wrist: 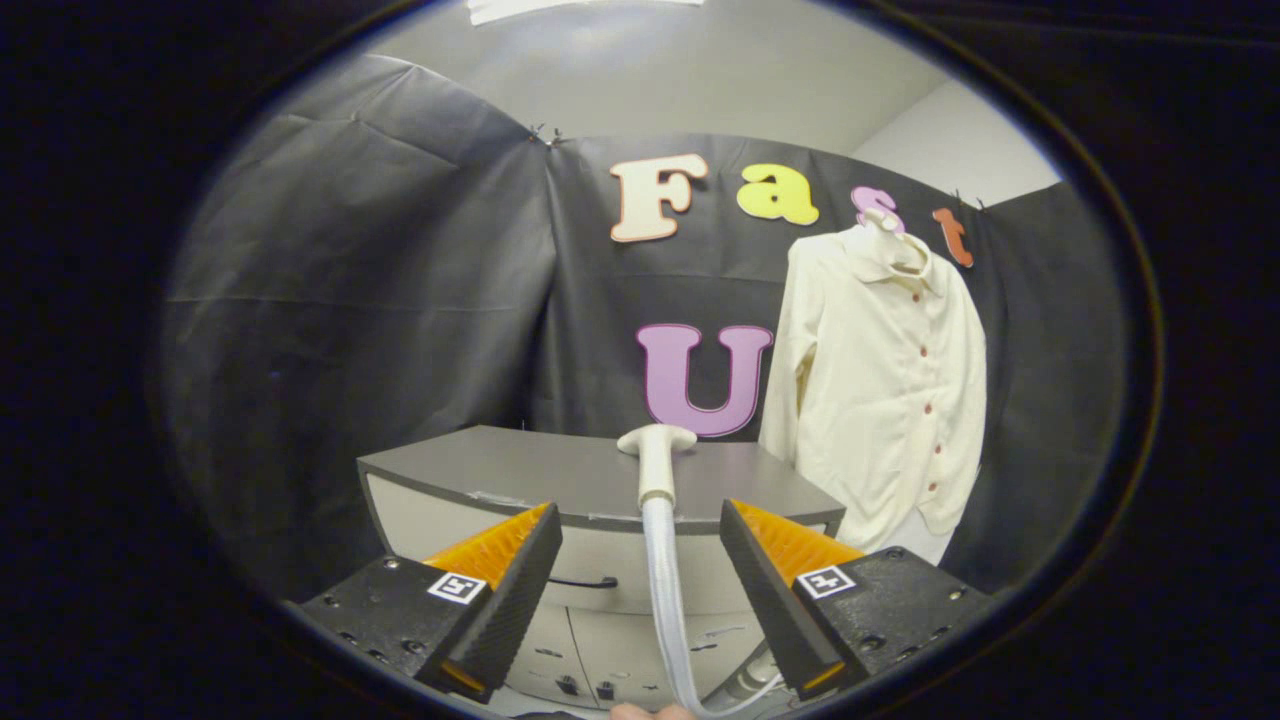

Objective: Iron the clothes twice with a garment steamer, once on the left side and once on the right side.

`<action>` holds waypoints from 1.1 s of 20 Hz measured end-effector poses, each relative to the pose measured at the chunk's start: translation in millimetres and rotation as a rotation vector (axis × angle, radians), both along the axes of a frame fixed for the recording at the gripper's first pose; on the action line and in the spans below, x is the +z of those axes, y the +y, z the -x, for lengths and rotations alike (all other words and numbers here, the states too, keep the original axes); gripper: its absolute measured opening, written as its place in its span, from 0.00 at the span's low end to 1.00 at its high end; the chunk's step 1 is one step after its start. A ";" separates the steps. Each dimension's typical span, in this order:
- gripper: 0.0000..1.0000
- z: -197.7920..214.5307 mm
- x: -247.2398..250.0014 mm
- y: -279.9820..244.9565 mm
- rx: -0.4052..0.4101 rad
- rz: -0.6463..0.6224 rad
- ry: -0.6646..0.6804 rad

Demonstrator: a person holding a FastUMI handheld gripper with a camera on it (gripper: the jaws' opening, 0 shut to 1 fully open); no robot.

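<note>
Claw wide open, empty, steamer hose untouched between its fingers, shirt beyond.

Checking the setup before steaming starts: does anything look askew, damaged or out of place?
Nothing stands out. The cream button-up shirt hangs straight beyond the open gripper. The white steamer head stands upright between the fingers, which do not touch it, its ribbed hose trailing down before the grey cabinet.

The camera rides on the hand-held gripper, its fingers parted, facing forward along them; the cabinet lies near at twelve o'clock. The hanging shirt stands farther off at two o'clock; the booth wall closes behind.
</note>
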State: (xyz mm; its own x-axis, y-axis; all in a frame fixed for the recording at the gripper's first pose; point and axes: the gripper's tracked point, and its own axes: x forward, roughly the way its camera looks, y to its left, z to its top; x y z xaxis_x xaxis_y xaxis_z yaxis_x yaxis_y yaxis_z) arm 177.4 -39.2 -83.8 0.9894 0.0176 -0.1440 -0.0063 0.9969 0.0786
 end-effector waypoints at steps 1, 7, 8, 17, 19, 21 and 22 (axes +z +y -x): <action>0.97 -10.0 -1.2 -0.7 0.002 -0.009 0.005; 0.97 -69.7 -12.7 -4.6 -0.005 -0.024 0.065; 0.97 -79.1 -15.2 -3.8 -0.004 -0.040 0.079; 0.97 -148.5 -47.0 -4.1 0.020 -0.061 0.253; 0.96 -158.7 -56.1 -8.6 0.009 -0.056 0.288; 0.95 -163.4 -66.8 -9.3 0.010 -0.060 0.325; 0.93 -166.3 -69.9 -8.4 0.012 -0.063 0.331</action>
